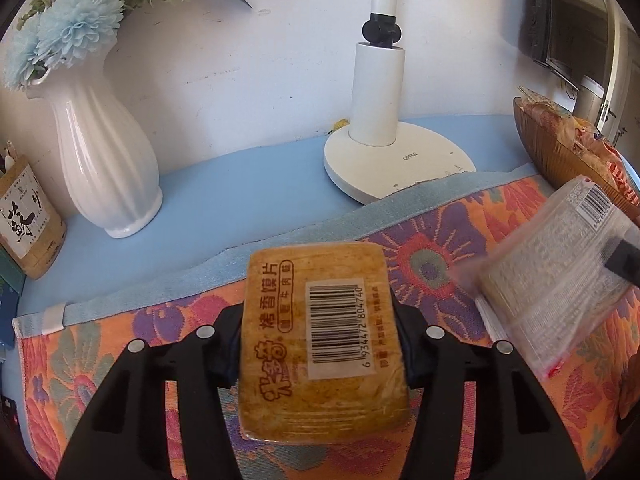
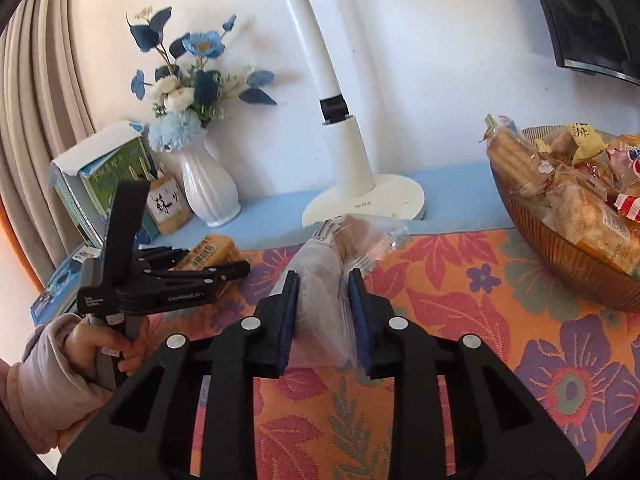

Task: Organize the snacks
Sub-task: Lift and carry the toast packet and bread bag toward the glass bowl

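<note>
My left gripper (image 1: 322,336) pinches the brown bun-slice packet (image 1: 320,340) above the flowered cloth (image 1: 432,248), well left of the snack bowl (image 2: 568,256). My right gripper (image 2: 324,320) is clamped on a clear-wrapped snack (image 2: 320,280), nearer that bowl. The slick wrapper could slide from my pads, or my two loads could collide heading to the bowl.

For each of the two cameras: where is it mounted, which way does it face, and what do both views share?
Left wrist: sits on the left tool, facing the wall, vase and lamp; its fingers clamp a brown snack pack.
Right wrist: sits on the right tool, facing the same wall; its fingers clamp a clear snack packet; the left hand shows.
Shared: vase, lamp, snack bowl, floral cloth, both packs.
</note>
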